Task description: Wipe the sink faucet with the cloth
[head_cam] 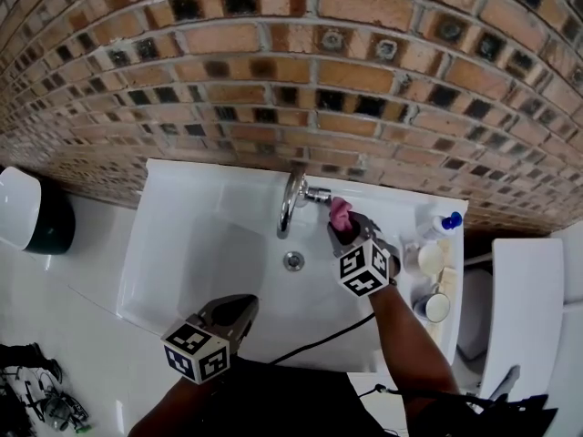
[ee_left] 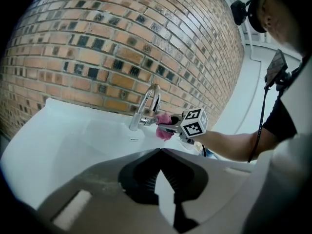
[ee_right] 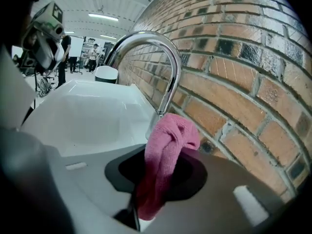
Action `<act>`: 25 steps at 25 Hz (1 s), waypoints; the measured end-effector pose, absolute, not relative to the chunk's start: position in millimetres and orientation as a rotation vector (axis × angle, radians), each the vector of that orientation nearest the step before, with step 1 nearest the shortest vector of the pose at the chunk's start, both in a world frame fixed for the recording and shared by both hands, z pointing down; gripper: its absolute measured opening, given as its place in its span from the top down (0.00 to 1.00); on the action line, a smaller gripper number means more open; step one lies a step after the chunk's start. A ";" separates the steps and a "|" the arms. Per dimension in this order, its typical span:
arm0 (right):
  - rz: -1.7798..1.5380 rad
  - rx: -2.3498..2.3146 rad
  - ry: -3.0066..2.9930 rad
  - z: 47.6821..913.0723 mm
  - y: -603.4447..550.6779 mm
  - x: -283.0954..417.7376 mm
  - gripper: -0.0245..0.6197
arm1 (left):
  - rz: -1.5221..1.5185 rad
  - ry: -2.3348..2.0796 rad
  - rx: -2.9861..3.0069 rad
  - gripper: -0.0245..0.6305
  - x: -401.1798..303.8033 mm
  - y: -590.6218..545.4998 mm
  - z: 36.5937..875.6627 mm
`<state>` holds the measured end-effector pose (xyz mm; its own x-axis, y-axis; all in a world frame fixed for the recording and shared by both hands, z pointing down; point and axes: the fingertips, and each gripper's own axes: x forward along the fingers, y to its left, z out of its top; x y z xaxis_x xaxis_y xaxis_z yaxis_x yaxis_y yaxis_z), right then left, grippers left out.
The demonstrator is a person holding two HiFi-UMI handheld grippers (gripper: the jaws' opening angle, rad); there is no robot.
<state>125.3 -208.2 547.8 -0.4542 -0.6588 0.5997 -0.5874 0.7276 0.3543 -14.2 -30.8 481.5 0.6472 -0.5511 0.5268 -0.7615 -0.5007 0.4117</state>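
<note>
Pink terry cloth (ee_right: pixel 165 152) is bunched and pinched between the closed jaws of the right gripper (head_cam: pixel 344 229), right beside the base of the curved chrome faucet (head_cam: pixel 290 203) at the back of the white rectangular sink (head_cam: pixel 173 244). The left gripper (head_cam: pixel 239 309) hangs over the sink's front edge, jaws together on nothing, well apart from the faucet. Behind rises a red brick wall (head_cam: pixel 273 62).

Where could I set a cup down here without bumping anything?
The left half of the basin, between faucet and left rim, is bare; so is the back ledge there. The right ledge is crowded with a bottle and round containers, and the right gripper holds the cloth by the faucet.
</note>
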 end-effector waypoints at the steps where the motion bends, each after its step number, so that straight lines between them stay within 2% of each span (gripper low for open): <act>1: -0.120 0.942 -2.185 546.7 -206.6 125.5 0.82 | 0.433 -1.012 2.242 0.96 -13.6 -31.0 479.6; 9: -0.086 0.967 -2.254 535.3 -183.1 112.4 0.82 | 0.409 -0.966 2.217 0.96 -25.5 -28.2 481.3; 14: 0.053 1.011 -2.364 522.8 -160.3 89.5 0.82 | 0.416 -0.952 2.227 0.96 -35.3 -36.6 480.8; 20: 0.313 1.253 -2.432 519.9 -171.4 74.8 0.82 | 0.413 -0.915 2.247 0.96 -40.9 -44.2 479.8; 25: 0.309 1.504 -2.324 526.4 -211.7 76.3 0.82 | 0.410 -0.917 2.240 0.96 -52.9 -53.3 482.3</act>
<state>76.3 -211.7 526.4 -0.3723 -0.8340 0.4071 -0.9115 0.4112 0.0088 -52.9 -53.3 482.3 0.7031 -0.4987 0.5069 -0.7103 -0.5259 0.4679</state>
